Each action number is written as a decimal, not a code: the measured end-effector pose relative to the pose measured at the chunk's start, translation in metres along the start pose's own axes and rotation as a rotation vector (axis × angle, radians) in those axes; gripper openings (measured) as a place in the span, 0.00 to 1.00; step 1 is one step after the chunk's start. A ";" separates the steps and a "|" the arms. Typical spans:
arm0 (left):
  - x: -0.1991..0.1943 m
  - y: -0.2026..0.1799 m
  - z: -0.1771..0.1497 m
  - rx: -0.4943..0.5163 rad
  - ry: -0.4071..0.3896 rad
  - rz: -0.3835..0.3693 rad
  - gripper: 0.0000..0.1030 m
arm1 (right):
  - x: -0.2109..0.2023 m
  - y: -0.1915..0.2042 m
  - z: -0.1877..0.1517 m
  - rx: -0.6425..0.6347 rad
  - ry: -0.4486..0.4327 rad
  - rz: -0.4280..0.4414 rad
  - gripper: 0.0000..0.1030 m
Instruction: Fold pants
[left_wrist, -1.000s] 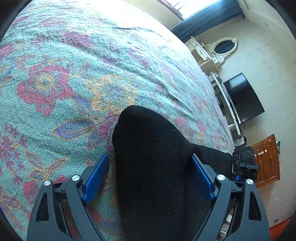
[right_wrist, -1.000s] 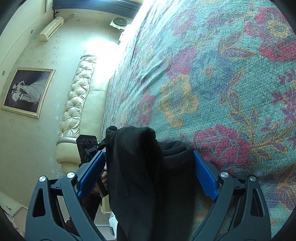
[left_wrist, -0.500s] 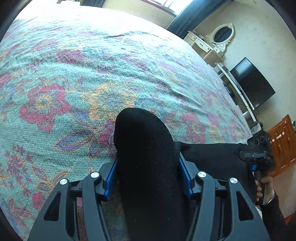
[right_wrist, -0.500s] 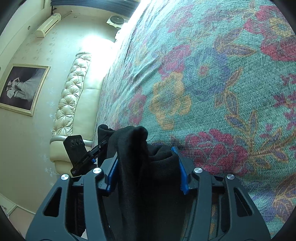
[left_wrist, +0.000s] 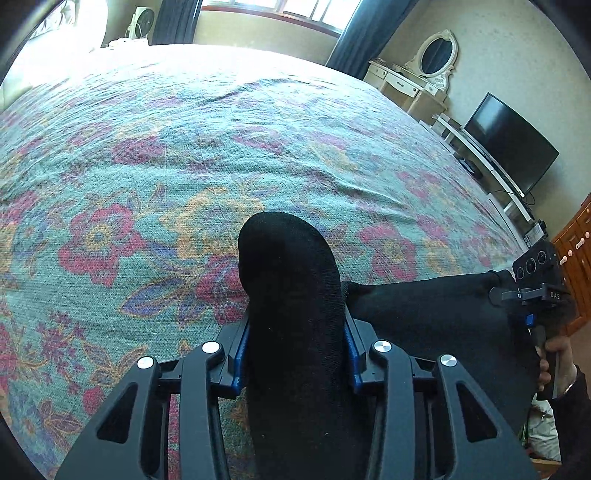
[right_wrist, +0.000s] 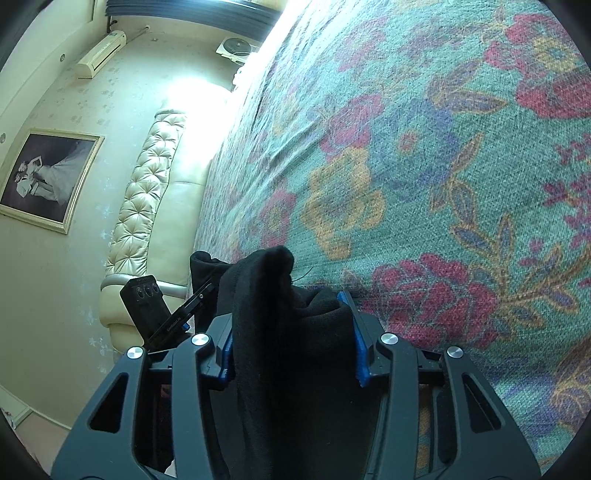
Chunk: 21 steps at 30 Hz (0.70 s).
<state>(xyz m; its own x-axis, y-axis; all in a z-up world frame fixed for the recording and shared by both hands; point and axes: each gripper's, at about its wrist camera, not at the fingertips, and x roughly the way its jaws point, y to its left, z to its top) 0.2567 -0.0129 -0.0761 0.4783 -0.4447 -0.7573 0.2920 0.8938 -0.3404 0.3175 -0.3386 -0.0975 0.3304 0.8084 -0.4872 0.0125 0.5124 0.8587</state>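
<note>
The black pants (left_wrist: 291, 295) are held above a bed with a floral teal bedspread (left_wrist: 184, 166). My left gripper (left_wrist: 293, 343) is shut on a thick bunch of the black fabric, which bulges past its blue pads. The fabric stretches right toward the other gripper's body (left_wrist: 539, 280). In the right wrist view, my right gripper (right_wrist: 291, 332) is shut on another bunch of the pants (right_wrist: 280, 314), and the left gripper's body (right_wrist: 151, 306) shows at the left. The rest of the pants hangs hidden below both views.
The bedspread (right_wrist: 424, 166) fills most of both views. A tufted cream headboard (right_wrist: 147, 192) and a framed picture (right_wrist: 44, 177) are at the left. A dresser with an oval mirror (left_wrist: 432, 66), a TV (left_wrist: 509, 144) and a wooden cabinet (left_wrist: 576, 251) stand beyond the bed.
Both grippers have closed from wide open onto the black fabric. Both have lifted and tilted, so more of the room shows.
</note>
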 end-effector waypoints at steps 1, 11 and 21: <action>-0.001 0.000 0.000 -0.001 -0.004 0.001 0.39 | 0.001 0.002 0.000 -0.001 0.000 -0.002 0.45; -0.010 0.005 0.004 -0.032 -0.027 0.006 0.34 | 0.010 0.020 0.009 -0.026 -0.001 -0.016 0.44; -0.014 0.018 0.012 -0.049 -0.035 0.023 0.34 | 0.028 0.027 0.017 -0.027 0.001 0.002 0.43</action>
<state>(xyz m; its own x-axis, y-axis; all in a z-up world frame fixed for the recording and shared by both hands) 0.2657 0.0088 -0.0648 0.5132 -0.4252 -0.7455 0.2399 0.9051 -0.3511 0.3432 -0.3071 -0.0851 0.3295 0.8096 -0.4857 -0.0138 0.5185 0.8549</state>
